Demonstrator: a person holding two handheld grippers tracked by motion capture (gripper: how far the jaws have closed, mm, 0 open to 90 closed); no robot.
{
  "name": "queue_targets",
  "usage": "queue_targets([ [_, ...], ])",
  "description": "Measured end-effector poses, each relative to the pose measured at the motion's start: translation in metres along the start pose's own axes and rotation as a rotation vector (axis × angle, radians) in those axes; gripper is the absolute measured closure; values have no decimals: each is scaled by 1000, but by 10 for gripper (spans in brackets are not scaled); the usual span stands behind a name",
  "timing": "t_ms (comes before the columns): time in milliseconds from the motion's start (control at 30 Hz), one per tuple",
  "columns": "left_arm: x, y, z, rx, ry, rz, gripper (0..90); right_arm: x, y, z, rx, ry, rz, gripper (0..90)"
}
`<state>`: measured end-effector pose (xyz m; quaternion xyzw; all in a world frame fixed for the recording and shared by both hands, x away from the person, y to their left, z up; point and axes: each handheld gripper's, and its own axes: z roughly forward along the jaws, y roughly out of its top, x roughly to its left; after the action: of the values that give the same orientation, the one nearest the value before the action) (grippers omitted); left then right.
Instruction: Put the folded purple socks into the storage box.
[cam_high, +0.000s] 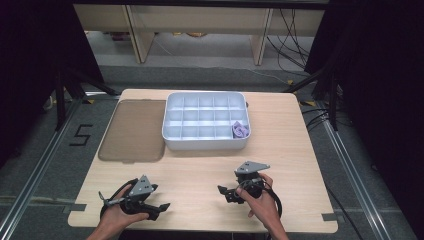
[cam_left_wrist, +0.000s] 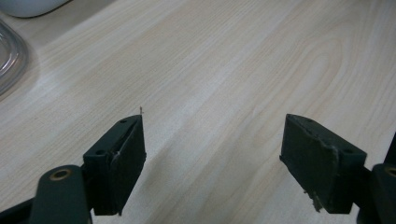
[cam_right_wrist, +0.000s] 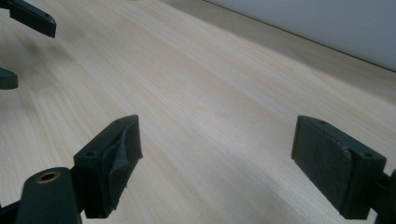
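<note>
Two grippers rest low over the near edge of the table (cam_high: 295, 165), both with jaws spread wide and nothing between them, so the work looks barely begun or paused between steps. Going left to right: the left gripper (cam_high: 159, 207) sits at the near left corner, held in the person's left hand (cam_high: 118, 216), its jaws aimed across the bare wood toward the middle. In the left gripper view its pads (cam_left_wrist: 125, 161) stand far apart over plain table top. Behind it, along the far left edge, a brown see-through lid (cam_high: 132, 130) lies flat, off its box and just beside it. The divided grey box (cam_high: 206, 145) stands at the far middle of the table; nearly all of its compartments look bare. One small purple piece (cam_high: 240, 131) lies in the near right corner compartment. The right gripper (cam_high: 223, 192), in the right hand (cam_high: 262, 202), hangs near the front edge, nearer the box than the left one. Nothing lies between either gripper and the box or lid, so the way is free. Judging from this, filling or closing the box is what remains.
</note>
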<state>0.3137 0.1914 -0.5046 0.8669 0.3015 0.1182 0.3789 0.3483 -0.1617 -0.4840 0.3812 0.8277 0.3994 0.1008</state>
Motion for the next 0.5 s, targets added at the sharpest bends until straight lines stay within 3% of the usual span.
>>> queue_targets([
  [67, -1, 0, 0, 2, 2, -6, 214, 2, -3, -1, -3, 2, -2, 164],
  [100, -3, -1, 1, -10, -7, -35, 213, 3, -4, -2, 11, 9, -6, 164],
  [200, -2, 0, 0, -1, -1, -6, 213, 5, -7, -3, 6, 9, -12, 164],
  [300, -3, 0, 0, 4, 1, 1, 213, 9, -10, -6, 10, 13, 12, 163],
  [333, -4, -1, 0, 2, -11, -21, 213, 7, -11, -6, 7, 16, -4, 163],
  [400, -4, 0, 0, 0, -8, 4, 213, 8, -13, -7, 8, 6, -7, 163],
  [500, -4, -1, 0, -2, -3, -20, 213, 9, -17, -8, 16, 2, -11, 165],
])
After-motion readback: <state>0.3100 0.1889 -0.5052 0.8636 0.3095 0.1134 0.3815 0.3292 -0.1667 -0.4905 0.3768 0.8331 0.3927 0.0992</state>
